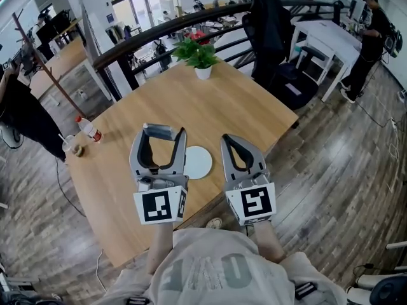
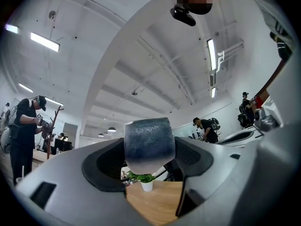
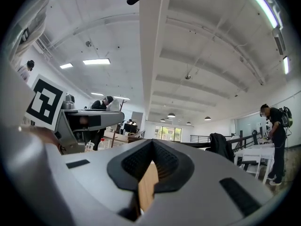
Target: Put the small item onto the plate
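A white round plate (image 1: 198,162) lies on the wooden table (image 1: 210,107), showing between my two grippers. My left gripper (image 1: 163,132) is held above the table to the plate's left, shut on a small dark blue-grey item (image 1: 158,131). In the left gripper view that item (image 2: 149,145) sits clamped between the jaw tips, its lower end paler. My right gripper (image 1: 229,140) hovers to the plate's right, shut with nothing in it; in the right gripper view only a thin slit shows between its jaws (image 3: 149,173). Both grippers tilt upward, so neither gripper view shows the plate.
A potted plant (image 1: 202,54) stands at the table's far edge, also in the left gripper view as the potted plant (image 2: 143,179). A bottle (image 1: 89,129) and a cup (image 1: 71,146) sit at the left edge. A draped chair (image 1: 270,24), a white desk (image 1: 327,33) and people stand beyond.
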Available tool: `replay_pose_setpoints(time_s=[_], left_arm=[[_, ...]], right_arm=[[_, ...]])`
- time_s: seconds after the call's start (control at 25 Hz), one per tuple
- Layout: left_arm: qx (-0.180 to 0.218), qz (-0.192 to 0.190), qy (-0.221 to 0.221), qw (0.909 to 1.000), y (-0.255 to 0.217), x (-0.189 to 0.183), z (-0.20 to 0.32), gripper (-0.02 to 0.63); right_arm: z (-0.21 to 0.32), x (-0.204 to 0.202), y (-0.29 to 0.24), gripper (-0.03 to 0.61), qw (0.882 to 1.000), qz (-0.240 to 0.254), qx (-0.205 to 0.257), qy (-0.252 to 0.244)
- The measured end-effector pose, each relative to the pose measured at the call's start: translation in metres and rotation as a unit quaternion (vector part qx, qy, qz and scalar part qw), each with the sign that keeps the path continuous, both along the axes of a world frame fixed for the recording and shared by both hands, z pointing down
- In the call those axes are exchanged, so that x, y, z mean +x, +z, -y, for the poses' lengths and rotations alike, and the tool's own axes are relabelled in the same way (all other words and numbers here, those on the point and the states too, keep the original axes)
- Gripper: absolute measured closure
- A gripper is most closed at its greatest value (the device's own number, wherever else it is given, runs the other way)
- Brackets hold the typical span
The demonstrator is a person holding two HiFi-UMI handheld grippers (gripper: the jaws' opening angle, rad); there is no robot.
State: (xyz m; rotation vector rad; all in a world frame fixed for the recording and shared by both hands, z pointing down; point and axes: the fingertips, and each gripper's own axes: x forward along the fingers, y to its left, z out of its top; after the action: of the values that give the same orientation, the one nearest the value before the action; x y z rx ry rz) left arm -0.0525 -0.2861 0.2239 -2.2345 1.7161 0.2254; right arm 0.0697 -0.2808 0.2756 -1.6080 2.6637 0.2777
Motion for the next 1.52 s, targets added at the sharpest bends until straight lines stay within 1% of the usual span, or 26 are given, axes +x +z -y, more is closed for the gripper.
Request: replay_pose_setpoints(time_s=[0.2, 0.32, 0.4, 0.48, 0.56, 0.68, 0.8, 0.88, 0.96, 1.08, 1.2, 1.32, 1.4, 1.52], left_arm=[[-0.008, 0.005, -0.005, 0.9999, 0.005, -0.004, 0.010, 0.298], [-0.032, 0.017, -0.003, 0.9994, 0.016, -0.005, 0.019, 0.298], [-0.064, 0.036, 0.000, 0.9973, 0.031, -0.005, 0.029, 0.298], [-0.101, 0.063, 0.001, 0.9928, 0.051, -0.003, 0.039, 0.298], [-0.146, 0.078, 0.007, 0.9862, 0.074, -0.001, 0.046, 0.298], [-0.211, 0.087, 0.019, 0.9735, 0.110, 0.001, 0.062, 0.298], [-0.265, 0.097, 0.024, 0.9590, 0.150, 0.002, 0.076, 0.298], [-0.303, 0.098, 0.031, 0.9474, 0.178, 0.003, 0.082, 0.298], [-0.339, 0.099, 0.041, 0.9347, 0.206, 0.006, 0.087, 0.298], [-0.392, 0.096, 0.057, 0.9130, 0.248, 0.016, 0.093, 0.298], [-0.430, 0.104, 0.070, 0.8943, 0.283, 0.025, 0.096, 0.298], [-0.458, 0.119, 0.077, 0.8777, 0.313, 0.026, 0.097, 0.298], [-0.483, 0.135, 0.081, 0.8617, 0.333, 0.027, 0.097, 0.298], [-0.533, 0.149, 0.095, 0.8273, 0.362, 0.028, 0.092, 0.298]], right_arm=[[0.008, -0.008, -0.004, 0.561, 1.000, 0.009, 0.008, -0.010], [0.011, -0.012, -0.001, 0.561, 1.000, 0.006, 0.000, -0.012], [0.014, -0.015, 0.002, 0.561, 1.000, 0.004, -0.008, -0.014], [0.014, -0.018, 0.008, 0.561, 1.000, -0.001, -0.020, -0.016], [0.011, -0.019, 0.017, 0.561, 0.999, -0.008, -0.036, -0.017], [0.011, -0.016, 0.026, 0.561, 0.998, -0.008, -0.054, -0.010], [0.013, -0.011, 0.043, 0.561, 0.998, -0.023, -0.064, -0.001], [0.014, -0.006, 0.056, 0.561, 0.996, -0.023, -0.082, 0.011], [0.015, -0.001, 0.065, 0.561, 0.995, -0.017, -0.099, 0.025], [0.011, 0.014, 0.076, 0.561, 0.992, -0.015, -0.119, 0.049], [0.007, 0.033, 0.086, 0.561, 0.987, -0.021, -0.136, 0.083], [0.002, 0.049, 0.097, 0.561, 0.979, 0.004, -0.165, 0.121], [-0.001, 0.057, 0.101, 0.561, 0.975, 0.013, -0.175, 0.136], [-0.005, 0.067, 0.104, 0.561, 0.970, 0.008, -0.183, 0.159]])
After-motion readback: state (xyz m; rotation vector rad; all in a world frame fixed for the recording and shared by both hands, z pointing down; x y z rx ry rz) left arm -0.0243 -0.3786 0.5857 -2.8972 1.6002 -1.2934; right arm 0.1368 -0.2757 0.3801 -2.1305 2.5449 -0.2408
